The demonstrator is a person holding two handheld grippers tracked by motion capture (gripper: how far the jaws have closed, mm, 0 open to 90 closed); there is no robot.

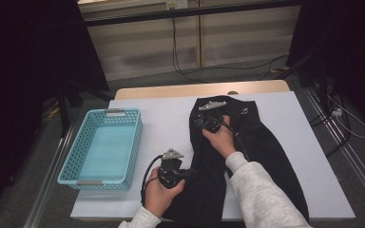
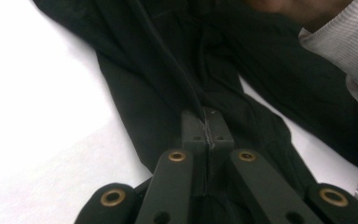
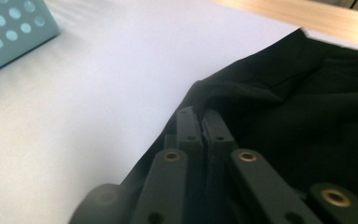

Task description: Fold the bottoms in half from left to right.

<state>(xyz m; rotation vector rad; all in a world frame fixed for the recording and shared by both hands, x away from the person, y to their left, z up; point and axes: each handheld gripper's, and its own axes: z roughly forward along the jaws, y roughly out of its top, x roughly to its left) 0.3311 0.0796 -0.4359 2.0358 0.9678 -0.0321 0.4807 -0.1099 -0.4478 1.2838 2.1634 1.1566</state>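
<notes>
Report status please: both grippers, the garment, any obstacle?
Left gripper shut on black garment. Right gripper shut on its edge. Blue basket apart, left. Nothing blocking.

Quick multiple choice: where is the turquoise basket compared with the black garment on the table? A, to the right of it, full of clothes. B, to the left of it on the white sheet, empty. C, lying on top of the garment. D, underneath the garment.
B: in the high view the turquoise basket stands empty on the white sheet, left of the black garment and apart from it.

A black garment (image 1: pixel 261 152) lies spread lengthwise on the right half of the white surface (image 1: pixel 166 123), its left edge bunched into folds
</notes>
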